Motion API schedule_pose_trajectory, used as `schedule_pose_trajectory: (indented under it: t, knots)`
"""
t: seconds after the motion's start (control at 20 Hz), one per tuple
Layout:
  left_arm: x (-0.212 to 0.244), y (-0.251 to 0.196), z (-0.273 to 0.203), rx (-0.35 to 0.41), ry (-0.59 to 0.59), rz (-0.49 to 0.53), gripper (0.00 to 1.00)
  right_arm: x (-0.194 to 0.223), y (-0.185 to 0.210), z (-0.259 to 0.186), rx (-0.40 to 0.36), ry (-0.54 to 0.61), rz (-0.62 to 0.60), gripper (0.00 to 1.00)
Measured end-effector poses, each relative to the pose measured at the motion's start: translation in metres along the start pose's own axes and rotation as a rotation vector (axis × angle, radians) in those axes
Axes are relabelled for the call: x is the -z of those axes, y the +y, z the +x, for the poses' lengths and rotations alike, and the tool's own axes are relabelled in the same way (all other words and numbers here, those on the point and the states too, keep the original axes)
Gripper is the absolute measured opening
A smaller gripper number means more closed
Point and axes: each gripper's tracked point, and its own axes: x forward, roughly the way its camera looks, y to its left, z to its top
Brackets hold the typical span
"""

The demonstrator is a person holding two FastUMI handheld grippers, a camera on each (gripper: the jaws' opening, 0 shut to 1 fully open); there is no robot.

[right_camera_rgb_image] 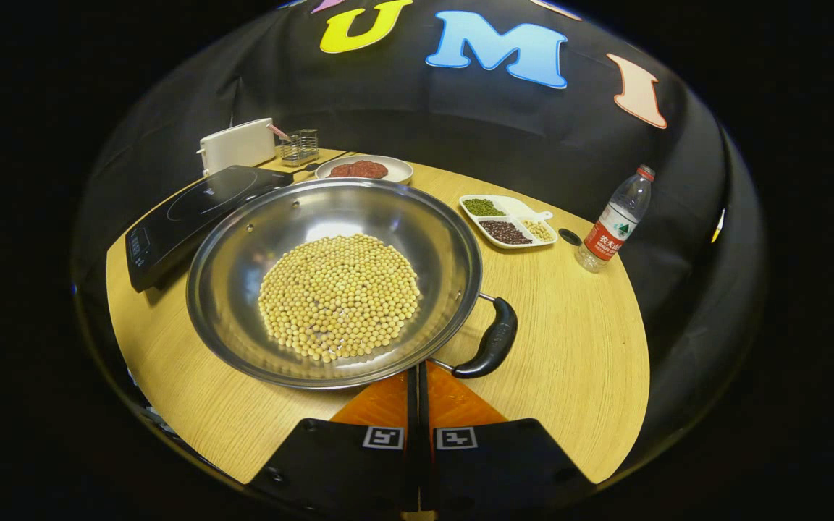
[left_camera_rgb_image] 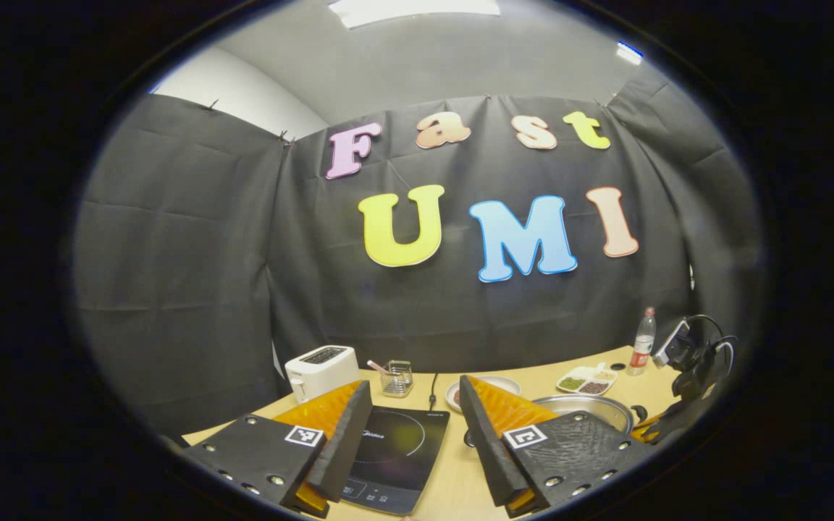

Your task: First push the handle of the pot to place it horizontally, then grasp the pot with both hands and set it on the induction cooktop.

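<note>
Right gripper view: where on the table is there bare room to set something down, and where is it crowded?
Bare wood lies right of the pot, between its black handle and the water bottle, below the divided dish. A narrower strip runs along the near-left edge, below the cooktop. The far side is crowded: toaster, wire basket, plate.

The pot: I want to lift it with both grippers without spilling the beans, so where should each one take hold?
Grip the pot at its side handles. The black loop handle juts from the rim near the right gripper, whose fingers are closed together; it should probably open and close across the bar from outside. The opposite handle is hidden; the open left gripper likely comes from the cooktop side.
</note>
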Motion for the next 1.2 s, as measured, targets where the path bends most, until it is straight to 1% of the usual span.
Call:
schedule_pose_trajectory:
  t: [0.2, 0.3, 0.35, 0.4, 0.45, 0.55, 0.65, 0.7, 0.75, 0.9, 0.95, 1.0, 1.05, 1.1, 1.15, 1.2]
  knots:
    - [0.006, -0.005, 0.003, 0.002, 0.015, 0.003, 0.72, -0.008, -0.018, 0.007, 0.061, -0.019, 0.055, 0.02]
    - [0.01, -0.008, 0.004, 0.007, 0.023, 0.004, 0.72, -0.011, -0.028, 0.009, 0.103, -0.036, 0.08, 0.02]
    - [0.014, -0.009, 0.005, 0.012, 0.029, 0.0, 0.75, -0.015, -0.033, 0.009, 0.127, -0.05, 0.092, 0.0]
    - [0.017, -0.01, 0.007, 0.017, 0.036, -0.008, 0.72, -0.022, -0.037, 0.006, 0.144, -0.076, 0.106, 0.02]
    - [0.02, -0.012, 0.009, 0.023, 0.044, -0.021, 0.72, -0.029, -0.04, 0.002, 0.151, -0.105, 0.129, 0.02]
    - [0.028, -0.014, 0.014, 0.035, 0.06, -0.042, 0.72, -0.042, -0.041, -0.009, 0.141, -0.16, 0.177, 0.03]
    - [0.037, -0.017, 0.021, 0.049, 0.075, -0.057, 0.72, -0.054, -0.044, -0.021, 0.139, -0.219, 0.214, 0.12]
    - [0.039, -0.018, 0.025, 0.057, 0.081, -0.06, 0.72, -0.061, -0.044, -0.029, 0.132, -0.248, 0.238, 0.31]
    - [0.044, -0.021, 0.029, 0.07, 0.088, -0.062, 0.72, -0.067, -0.043, -0.034, 0.116, -0.27, 0.26, 0.44]
    - [0.055, -0.033, 0.042, 0.123, 0.115, -0.071, 0.72, -0.077, -0.044, -0.045, 0.119, -0.312, 0.285, 0.94]
    - [0.061, -0.04, 0.047, 0.147, 0.134, -0.073, 0.72, -0.08, -0.044, -0.047, 0.122, -0.323, 0.283, 0.96]
    - [0.068, -0.045, 0.052, 0.165, 0.151, -0.075, 0.75, -0.082, -0.043, -0.049, 0.119, -0.33, 0.281, 0.96]
    - [0.075, -0.049, 0.059, 0.173, 0.166, -0.077, 0.72, -0.082, -0.041, -0.049, 0.11, -0.32, 0.282, 0.96]
    - [0.078, -0.052, 0.064, 0.181, 0.176, -0.081, 0.75, -0.08, -0.034, -0.047, 0.081, -0.305, 0.289, 0.96]
    - [0.083, -0.057, 0.069, 0.193, 0.185, -0.087, 0.72, -0.08, -0.029, -0.047, 0.053, -0.294, 0.298, 0.96]
    - [0.087, -0.06, 0.074, 0.2, 0.192, -0.088, 0.72, -0.079, -0.031, -0.044, 0.056, -0.289, 0.299, 0.96]
